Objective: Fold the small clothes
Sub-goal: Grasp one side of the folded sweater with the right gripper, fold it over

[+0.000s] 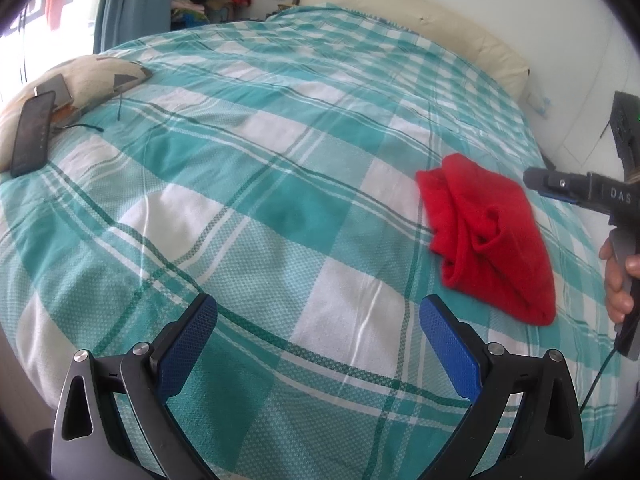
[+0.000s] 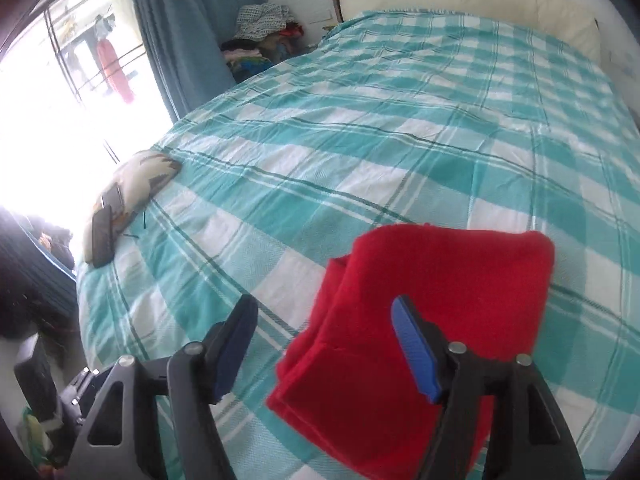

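My left gripper stands with its blue-padded fingers spread wide, released, holding nothing; only checked bedcover shows between them, at the bottom of the left wrist view. My right gripper is likewise spread wide and empty. Its right-hand finger overlaps the folded red knitted garment in the frame, but I cannot tell whether it touches the cloth or hangs above it. Its left-hand finger shows against bare bedcover, just left of the garment.

The red garment lies folded into a compact bundle on the bed, at the right of the left wrist view, with layered edges showing along its left side. My right hand on the black handle of its tool appears at the right edge of that view, beside the garment.

The bed is covered by a teal-and-white checked bedcover, lightly creased. A cream patterned cushion rests at the bed's edge, upper left of frame, with a dark flat phone lying against it. A cream padded headboard runs along the top right. A teal curtain hangs by a bright window at upper left, and a heap of mixed clothes sits beyond the bed, top centre.
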The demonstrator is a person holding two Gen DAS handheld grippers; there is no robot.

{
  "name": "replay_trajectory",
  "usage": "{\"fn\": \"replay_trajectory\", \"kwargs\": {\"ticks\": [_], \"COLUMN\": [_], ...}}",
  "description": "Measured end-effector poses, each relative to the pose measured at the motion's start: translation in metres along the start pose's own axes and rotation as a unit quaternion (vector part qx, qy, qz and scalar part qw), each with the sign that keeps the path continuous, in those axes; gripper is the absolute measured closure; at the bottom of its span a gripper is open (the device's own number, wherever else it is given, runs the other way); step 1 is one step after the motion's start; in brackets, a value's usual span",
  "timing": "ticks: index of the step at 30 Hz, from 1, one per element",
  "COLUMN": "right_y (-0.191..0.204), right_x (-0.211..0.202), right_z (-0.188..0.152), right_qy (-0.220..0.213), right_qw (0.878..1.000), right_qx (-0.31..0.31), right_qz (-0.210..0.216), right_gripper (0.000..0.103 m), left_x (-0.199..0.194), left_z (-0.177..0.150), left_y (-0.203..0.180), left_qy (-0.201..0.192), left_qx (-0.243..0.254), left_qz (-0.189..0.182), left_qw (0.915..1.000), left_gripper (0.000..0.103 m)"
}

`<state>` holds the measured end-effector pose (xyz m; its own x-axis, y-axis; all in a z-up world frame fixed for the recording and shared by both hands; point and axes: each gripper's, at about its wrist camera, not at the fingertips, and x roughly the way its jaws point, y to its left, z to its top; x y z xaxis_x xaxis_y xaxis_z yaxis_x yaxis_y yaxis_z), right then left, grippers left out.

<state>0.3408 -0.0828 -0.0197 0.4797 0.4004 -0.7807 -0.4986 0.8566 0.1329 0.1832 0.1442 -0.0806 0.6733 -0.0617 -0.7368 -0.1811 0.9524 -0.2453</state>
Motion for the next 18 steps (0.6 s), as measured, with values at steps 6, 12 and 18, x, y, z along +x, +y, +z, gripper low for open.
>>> {"fn": "replay_trajectory", "kwargs": {"ticks": [6,12,18], "right_y": [0.031,0.032,0.058], "right_x": [0.023,0.044,0.043], "right_z": [-0.044,-0.05,-0.062], "right_qy": [0.047,0.04,0.017], "right_qw": [0.992,0.989,0.993], "right_qx": [-0.115,-0.114,-0.108], "right_qz": [-0.027,-0.086,-0.046], "right_gripper": [0.026,0.093,0.093], "left_x": [0.0,0.0,0.002], "left_z": [-0.001,-0.002,-0.001], "left_y": [-0.001,-0.005,-0.006], "left_qy": [0.002,0.002,0.003], "left_qx": [0.001,0.005,0.002], "left_qz": [-0.003,-0.001,0.002], "left_qw": [1.0,1.0,1.0], "left_gripper": [0.002,0.002,0.002]}}
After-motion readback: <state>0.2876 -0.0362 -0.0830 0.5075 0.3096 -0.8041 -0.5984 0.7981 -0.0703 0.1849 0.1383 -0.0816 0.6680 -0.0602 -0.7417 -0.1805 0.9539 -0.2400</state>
